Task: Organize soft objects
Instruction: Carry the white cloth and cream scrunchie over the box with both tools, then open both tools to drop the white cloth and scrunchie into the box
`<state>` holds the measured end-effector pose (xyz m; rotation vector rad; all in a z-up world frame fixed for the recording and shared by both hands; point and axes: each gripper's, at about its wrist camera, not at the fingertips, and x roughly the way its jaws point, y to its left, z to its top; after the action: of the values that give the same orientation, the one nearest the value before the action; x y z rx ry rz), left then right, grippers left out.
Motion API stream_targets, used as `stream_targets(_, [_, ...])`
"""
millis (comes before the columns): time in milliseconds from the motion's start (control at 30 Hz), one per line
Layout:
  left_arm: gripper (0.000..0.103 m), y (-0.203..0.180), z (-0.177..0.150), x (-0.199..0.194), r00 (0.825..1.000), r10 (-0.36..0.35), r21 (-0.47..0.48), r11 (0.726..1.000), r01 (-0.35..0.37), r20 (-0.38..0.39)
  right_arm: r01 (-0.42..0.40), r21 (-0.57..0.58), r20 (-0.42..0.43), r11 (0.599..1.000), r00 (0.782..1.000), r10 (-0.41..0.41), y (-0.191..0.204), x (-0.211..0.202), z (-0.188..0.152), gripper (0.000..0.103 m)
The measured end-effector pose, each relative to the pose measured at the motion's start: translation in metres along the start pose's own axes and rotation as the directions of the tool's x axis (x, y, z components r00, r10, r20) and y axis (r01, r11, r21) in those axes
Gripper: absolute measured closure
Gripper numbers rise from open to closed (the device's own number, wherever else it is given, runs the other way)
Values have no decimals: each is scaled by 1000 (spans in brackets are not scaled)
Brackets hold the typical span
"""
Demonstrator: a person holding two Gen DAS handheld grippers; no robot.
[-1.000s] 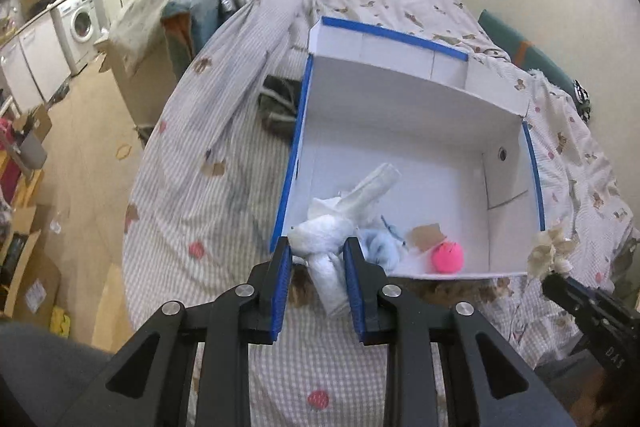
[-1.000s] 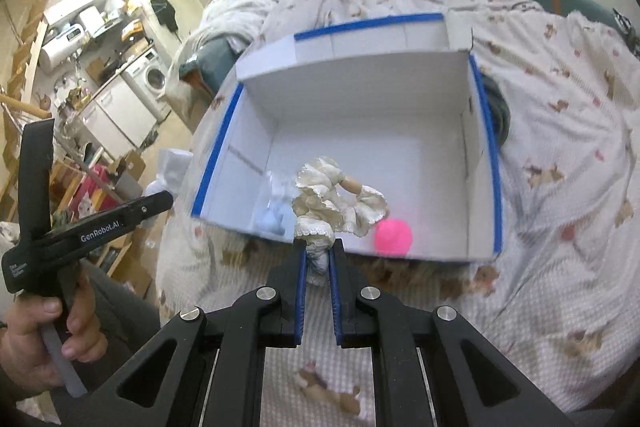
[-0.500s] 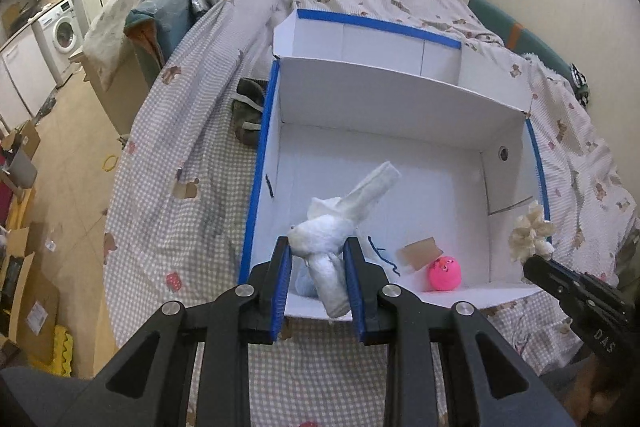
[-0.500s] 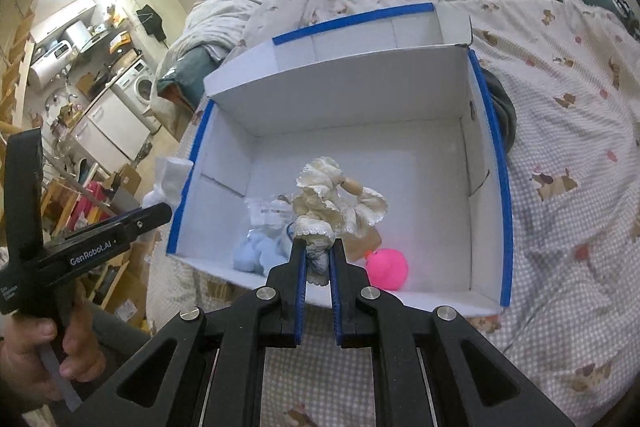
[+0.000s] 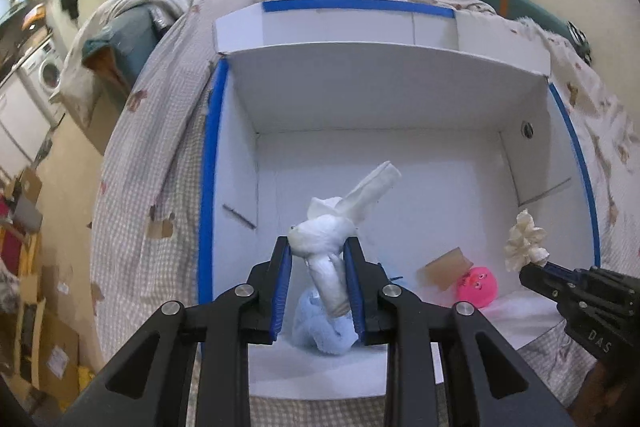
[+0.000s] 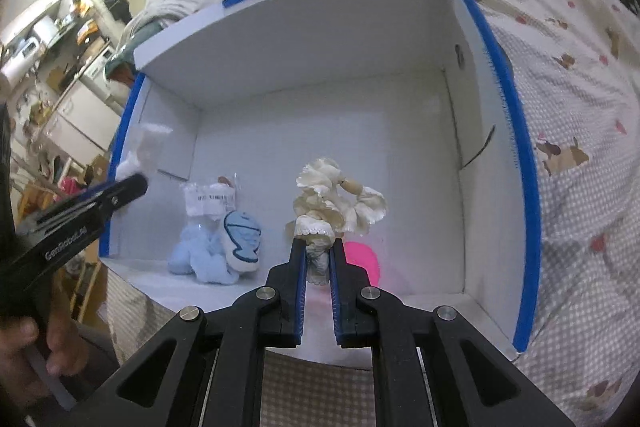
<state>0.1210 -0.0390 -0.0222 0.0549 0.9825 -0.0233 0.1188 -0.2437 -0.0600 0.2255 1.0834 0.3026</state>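
We see the left gripper [image 5: 317,251] clamped on a white rolled-cloth bunny [image 5: 334,227], its blue pads pressing the body from both sides while the ears stick up toward one o'clock past the fingertips. The bunny hangs over the near-left part of a white box with blue-taped edges [image 5: 210,163], directly above a pale blue plush [image 5: 322,327] that lies on the box floor at six o'clock from it. At four o'clock from the bunny we find a pink ball [image 5: 477,285] with a brown cardboard tag [image 5: 444,267] just beside it.

The right gripper [image 6: 317,245] is closed on a cream frilly cloth doll [image 6: 336,203], pinching its lower end so the ruffles fan out above the tips at twelve o'clock. It hangs over the near middle of the box, with the pink ball partly hidden behind it at four o'clock and the blue plush at nine o'clock.

Both tools point forward and down into the box, which sits on a checked bedspread [image 5: 148,187]. In the right wrist view, the person's left hand [image 6: 36,355] grips the left tool's handle at eight o'clock.
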Motion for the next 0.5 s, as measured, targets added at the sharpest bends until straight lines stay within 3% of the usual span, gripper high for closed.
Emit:
stream_targets(333, [79, 6, -8, 26, 996, -69, -60, 996, 65, -52, -1, -73, -44, 997, 999, -3, 13, 17, -6, 91])
stream_targets(500, [79, 0, -9, 24, 995, -82, -37, 996, 81, -47, -20, -99, -44, 995, 999, 15, 20, 18, -5, 91])
